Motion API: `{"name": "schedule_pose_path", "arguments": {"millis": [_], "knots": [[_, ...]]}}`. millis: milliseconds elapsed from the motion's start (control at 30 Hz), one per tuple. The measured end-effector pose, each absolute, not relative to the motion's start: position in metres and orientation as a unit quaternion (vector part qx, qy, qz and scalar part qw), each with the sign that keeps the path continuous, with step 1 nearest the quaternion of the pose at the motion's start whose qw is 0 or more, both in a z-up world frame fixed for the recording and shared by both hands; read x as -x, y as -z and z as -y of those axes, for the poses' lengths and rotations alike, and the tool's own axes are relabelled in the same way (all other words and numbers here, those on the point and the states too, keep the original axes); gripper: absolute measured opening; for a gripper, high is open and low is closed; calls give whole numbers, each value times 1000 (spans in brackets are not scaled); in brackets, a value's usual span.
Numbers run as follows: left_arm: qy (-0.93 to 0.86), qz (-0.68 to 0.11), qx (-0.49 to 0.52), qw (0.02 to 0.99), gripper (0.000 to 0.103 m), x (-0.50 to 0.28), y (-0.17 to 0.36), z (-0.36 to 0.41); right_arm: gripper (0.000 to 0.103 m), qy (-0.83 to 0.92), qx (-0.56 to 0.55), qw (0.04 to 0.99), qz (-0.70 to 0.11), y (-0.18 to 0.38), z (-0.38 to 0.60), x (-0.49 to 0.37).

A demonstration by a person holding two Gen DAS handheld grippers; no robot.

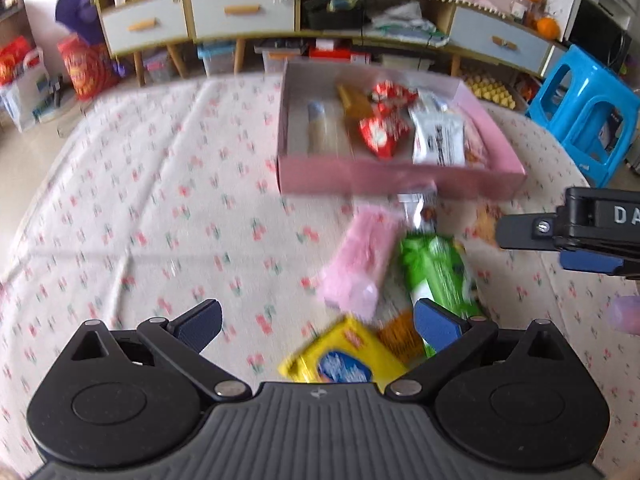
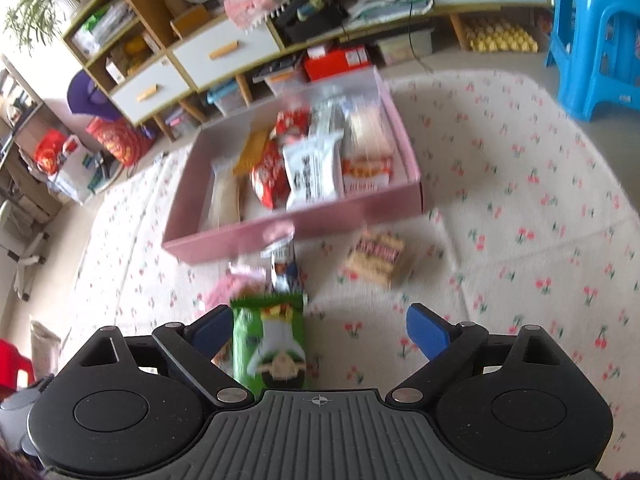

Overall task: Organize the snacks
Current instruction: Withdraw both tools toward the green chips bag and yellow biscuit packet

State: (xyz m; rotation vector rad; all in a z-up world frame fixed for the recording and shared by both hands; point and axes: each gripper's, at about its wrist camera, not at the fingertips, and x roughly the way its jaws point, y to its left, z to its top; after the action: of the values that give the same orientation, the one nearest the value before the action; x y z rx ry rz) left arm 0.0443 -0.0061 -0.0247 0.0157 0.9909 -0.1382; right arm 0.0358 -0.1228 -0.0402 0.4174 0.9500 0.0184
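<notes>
A pink box stands on the flowered cloth and holds red packets, a white packet and other snacks. In front of it lie loose snacks: a pink packet, a green packet, a yellow packet and an orange one. My left gripper is open above the yellow packet, holding nothing. A finger of the right gripper reaches in from the right. My right gripper is open over the green packet, which lies by its left finger. A biscuit packet lies near the pink box.
Behind the table is a long cabinet with grey drawers and cluttered shelves. A blue plastic stool stands at the right. Red bags sit on the floor at the left. The flowered cloth stretches bare to the left of the box.
</notes>
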Motion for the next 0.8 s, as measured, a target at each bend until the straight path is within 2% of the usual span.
{"name": "schedule_pose_path", "arguments": {"millis": [267,567,800], "knots": [[46,-491,41,869,102,-40,34,0,95,-20,-194,855,-481,50,111,-33],[39,-513,68,855,96,-34,53,-1,95,-30,-206,834,-512,64,102,-38],[55,-519,40,852,91,-26,60,4,95,-28,-182,828,-529,77,92,-40]]}}
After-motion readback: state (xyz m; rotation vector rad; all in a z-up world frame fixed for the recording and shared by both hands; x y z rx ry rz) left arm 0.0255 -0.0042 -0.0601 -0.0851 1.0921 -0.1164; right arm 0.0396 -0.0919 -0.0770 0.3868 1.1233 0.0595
